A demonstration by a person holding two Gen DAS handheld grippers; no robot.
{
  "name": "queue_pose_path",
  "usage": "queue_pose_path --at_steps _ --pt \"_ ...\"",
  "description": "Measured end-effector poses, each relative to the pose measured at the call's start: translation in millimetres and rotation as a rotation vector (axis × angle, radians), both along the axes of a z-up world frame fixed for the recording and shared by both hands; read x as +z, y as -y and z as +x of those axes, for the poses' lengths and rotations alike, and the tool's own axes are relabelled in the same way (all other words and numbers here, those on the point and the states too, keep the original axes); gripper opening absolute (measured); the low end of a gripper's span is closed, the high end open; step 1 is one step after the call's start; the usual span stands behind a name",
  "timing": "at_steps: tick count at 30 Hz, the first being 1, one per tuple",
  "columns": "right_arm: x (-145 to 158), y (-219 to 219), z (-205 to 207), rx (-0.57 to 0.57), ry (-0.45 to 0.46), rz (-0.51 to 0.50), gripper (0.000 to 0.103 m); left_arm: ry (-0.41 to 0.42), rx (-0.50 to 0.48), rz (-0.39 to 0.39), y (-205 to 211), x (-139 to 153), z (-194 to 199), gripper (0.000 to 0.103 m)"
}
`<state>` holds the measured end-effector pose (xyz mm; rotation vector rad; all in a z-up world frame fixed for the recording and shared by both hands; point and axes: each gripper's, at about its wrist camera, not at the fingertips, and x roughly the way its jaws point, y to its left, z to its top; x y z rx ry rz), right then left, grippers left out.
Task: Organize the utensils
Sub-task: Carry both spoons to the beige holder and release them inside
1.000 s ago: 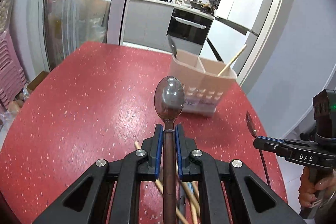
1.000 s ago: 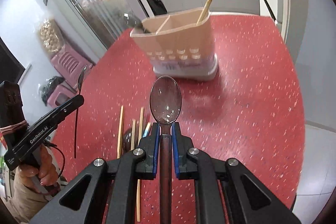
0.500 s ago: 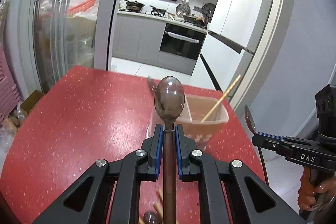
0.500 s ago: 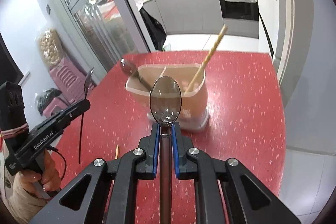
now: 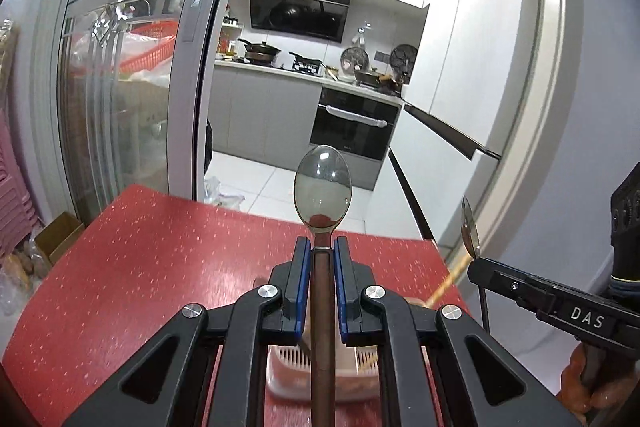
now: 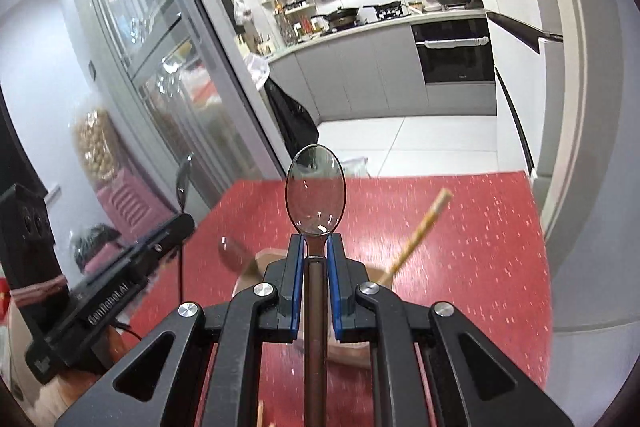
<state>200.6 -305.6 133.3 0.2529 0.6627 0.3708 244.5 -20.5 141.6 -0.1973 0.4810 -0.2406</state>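
Left gripper (image 5: 322, 257): clenched on a spoon (image 5: 322, 187), blue pads tight against the neck, brown handle running back between the jaws toward the camera, bowl standing up just past the fingertips. Right gripper (image 6: 315, 253): likewise nearly closed and grasping a second spoon (image 6: 315, 193) at the neck, bowl upright ahead of the pads. Seen from the left wrist, that right gripper (image 5: 474, 263) at the right side, edge-on, its spoon bowl rising above it.

Below and just beyond both sets of fingers, largely hidden by them: the utensil holder (image 6: 250, 273) on the red table (image 5: 140, 247), toward its far right part. Leaning out of the holder: a pale wooden chopstick (image 6: 416, 239) slanting up to the right, and a brown handle end (image 6: 230, 253) at the left rim, blurred.

Near table edge in the right wrist view: a pale stick tip (image 6: 261, 413).

Past the far table edge: white floor and kitchen cabinets.
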Motion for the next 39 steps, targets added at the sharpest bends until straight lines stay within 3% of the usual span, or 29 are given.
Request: queue_pose_path --at_steps 14,20,25,33,39 --pt "-25 -17 46 -0.060 0.159 -0.040 0.012 0.121 0.098 0.013 18 -23 40 0.037" --pt "-48 -31 51 -0.058 0.189 -0.110 0.012 0.097 0.099 0.065 25 -45 48 0.037" --pt "-62 -26 49 -0.068 0.175 -0.111 0.012 0.084 0.082 0.110 31 -54 42 0.037" --pt "-73 -24 33 -0.049 0.168 -0.145 0.012 0.081 0.062 0.210 44 -66 24 0.037" --pt "-73 -23 23 -0.043 0.147 -0.159 0.012 0.038 0.065 0.222 40 -69 20 0.037"
